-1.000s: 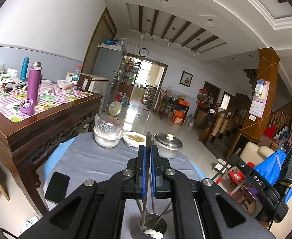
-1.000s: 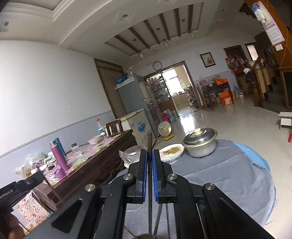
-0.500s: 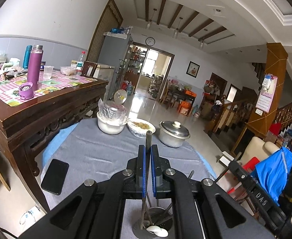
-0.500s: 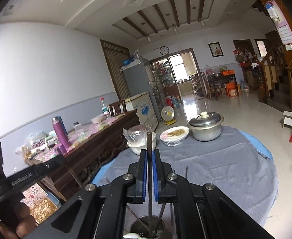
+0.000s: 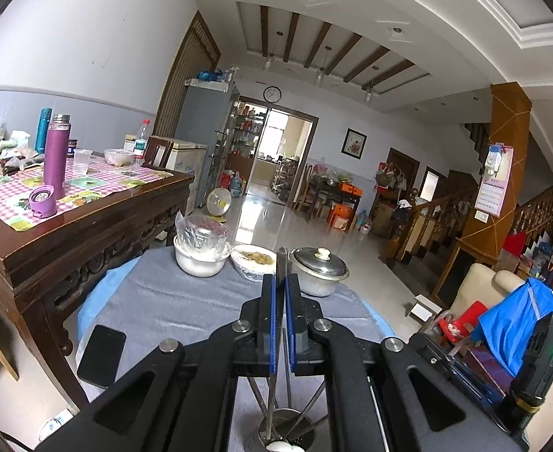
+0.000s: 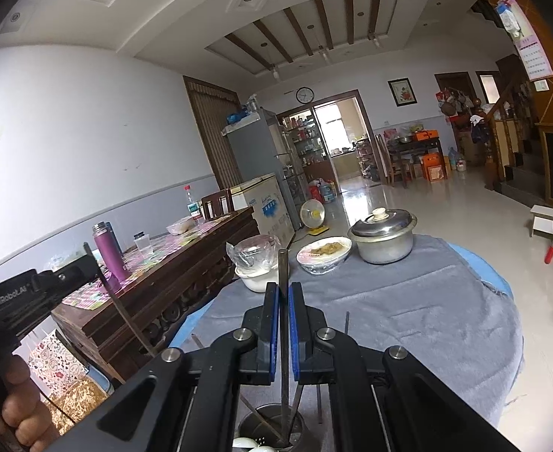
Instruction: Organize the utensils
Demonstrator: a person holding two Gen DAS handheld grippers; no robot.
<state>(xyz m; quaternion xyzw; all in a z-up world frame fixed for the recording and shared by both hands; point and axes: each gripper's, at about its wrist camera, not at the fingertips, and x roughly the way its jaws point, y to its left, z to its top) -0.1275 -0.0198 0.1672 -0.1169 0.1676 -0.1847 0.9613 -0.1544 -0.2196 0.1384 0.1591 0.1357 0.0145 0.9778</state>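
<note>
Both grippers, L [image 5: 281, 324] & R [image 6: 284, 329], pinch a metal utensil [image 6: 283, 275] each, upright, lower ends inside steel holder cup [image 6: 272, 427] on grey-clothed table [image 6: 408, 301] w/ other utensils.

Both wrist cameras look forward, close over the grey-clothed table [image 5: 171, 301], sharing the lidded pot [image 6: 384, 239].

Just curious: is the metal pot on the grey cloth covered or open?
Covered: the metal pot has its lid on, white knob up.
</note>
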